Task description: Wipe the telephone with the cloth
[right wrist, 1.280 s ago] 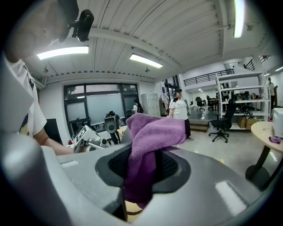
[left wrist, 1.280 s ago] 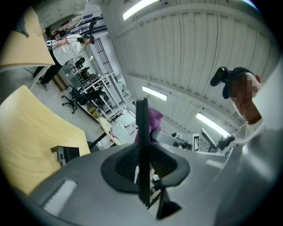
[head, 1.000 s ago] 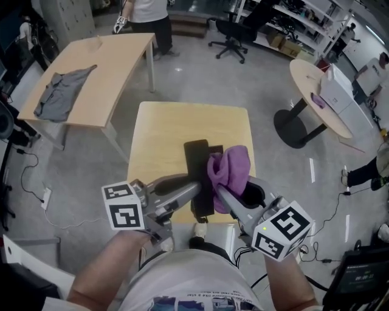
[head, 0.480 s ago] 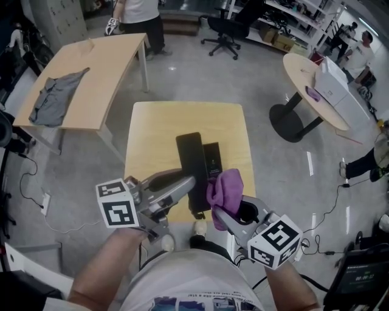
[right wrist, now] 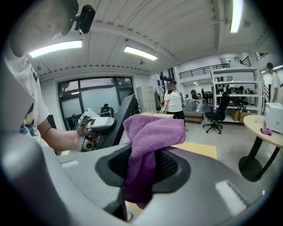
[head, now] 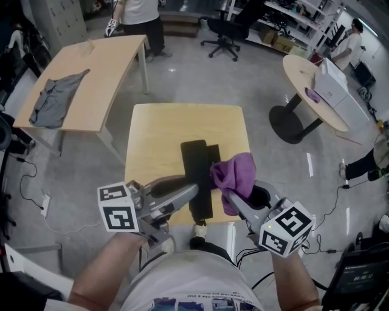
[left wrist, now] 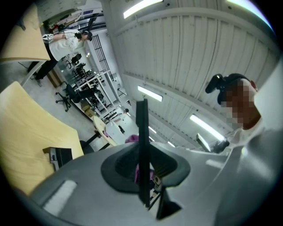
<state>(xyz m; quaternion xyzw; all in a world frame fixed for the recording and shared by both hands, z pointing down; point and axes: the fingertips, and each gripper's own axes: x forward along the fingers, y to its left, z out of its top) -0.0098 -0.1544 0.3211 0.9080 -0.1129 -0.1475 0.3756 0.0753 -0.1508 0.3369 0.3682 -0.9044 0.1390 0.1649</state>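
Note:
My left gripper (head: 192, 191) is shut on the near end of the telephone's black handset (head: 197, 176), a long flat slab held over the small tan table (head: 158, 133). In the left gripper view the handset (left wrist: 142, 145) shows edge-on between the jaws of the left gripper (left wrist: 144, 170). The black phone base (head: 214, 152) lies on the table just right of it, and the base (left wrist: 58, 155) also shows in the left gripper view. My right gripper (head: 229, 195) is shut on a bunched purple cloth (head: 237, 173), which rests against the handset's right side. The cloth (right wrist: 150, 145) fills the right gripper (right wrist: 142, 176).
A larger table at the left carries a grey garment (head: 58, 97). A round table (head: 316, 91) with a white box stands at the right. An office chair (head: 222, 30) and a person (head: 140, 15) are at the back. Cables lie on the floor at both sides.
Half a second ago the cloth sat nearer me, by the handset's near end; it has now moved farther out and right along the handset. The left gripper and handset have held still.

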